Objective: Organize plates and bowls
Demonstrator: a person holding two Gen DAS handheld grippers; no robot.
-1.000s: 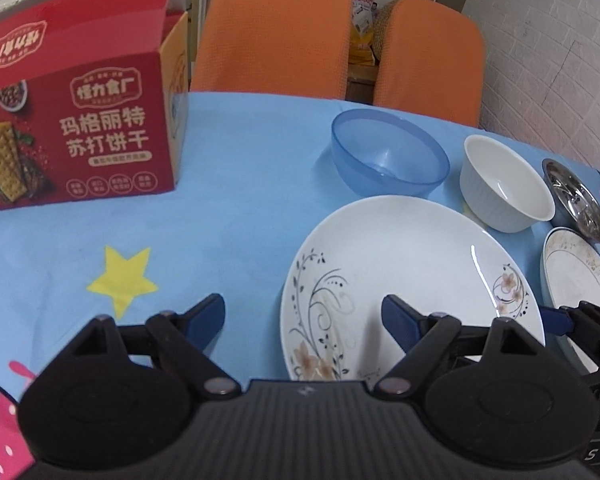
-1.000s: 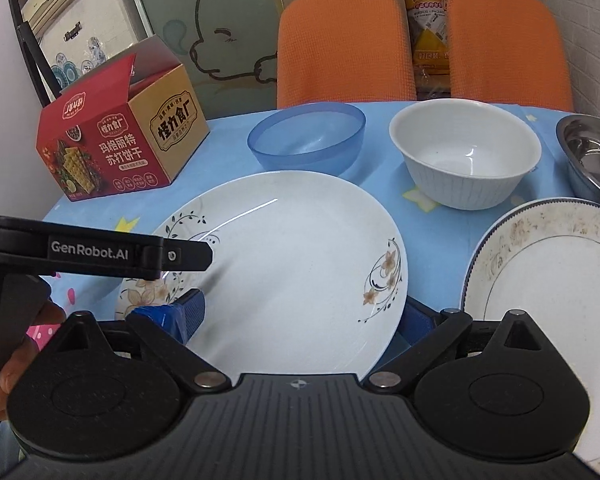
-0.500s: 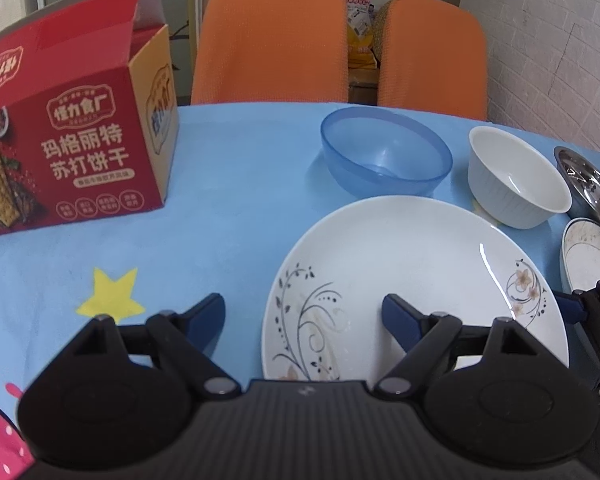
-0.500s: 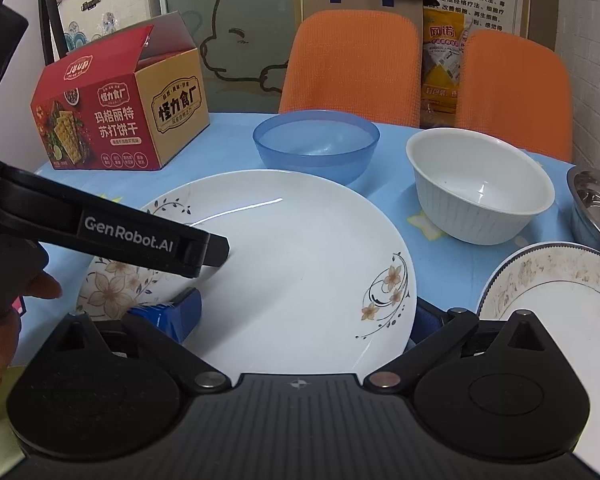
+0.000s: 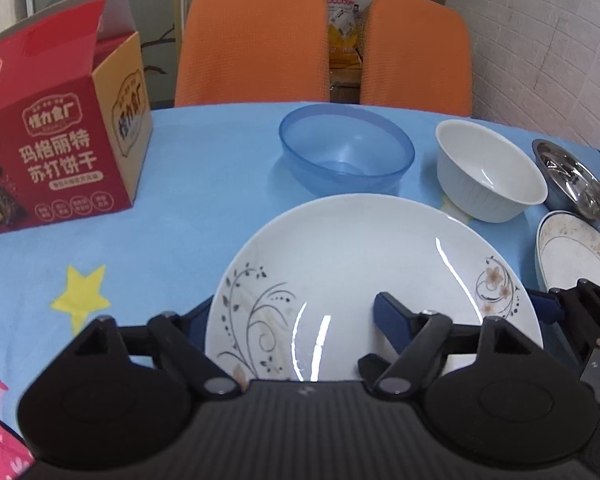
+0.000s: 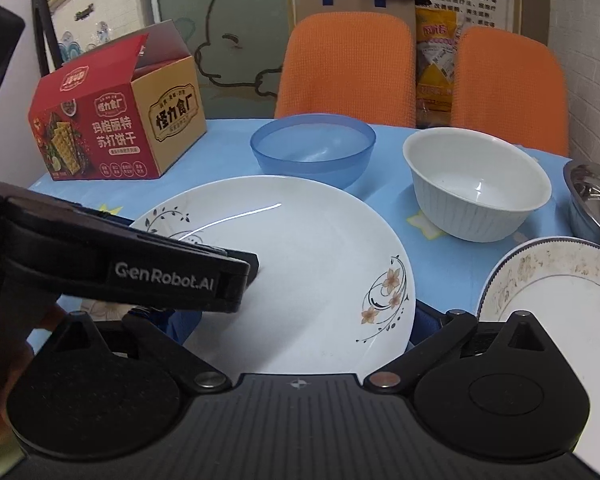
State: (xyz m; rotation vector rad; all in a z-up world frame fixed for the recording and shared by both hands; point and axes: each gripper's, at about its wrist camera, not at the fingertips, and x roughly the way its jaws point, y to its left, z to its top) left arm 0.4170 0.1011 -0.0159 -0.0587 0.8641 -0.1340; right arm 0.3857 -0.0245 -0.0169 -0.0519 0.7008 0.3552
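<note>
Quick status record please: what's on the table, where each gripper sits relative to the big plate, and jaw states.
table: blue star-print tablecloth
main item: large white floral plate, flat on cloth
bowls behind plate: translucent blue plastic bowl, white ribbed bowl, steel bowl
second plate: small gold-speckled plate, beside large plate
other: red cracker box, flap open
left gripper: straddling plate's near rim, jaws just closing, grip unclear
right gripper: jaws wide either side of plate, open

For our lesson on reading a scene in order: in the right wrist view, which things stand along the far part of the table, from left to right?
Red cracker box → blue bowl → white bowl → steel bowl, cut off at the right edge.
</note>
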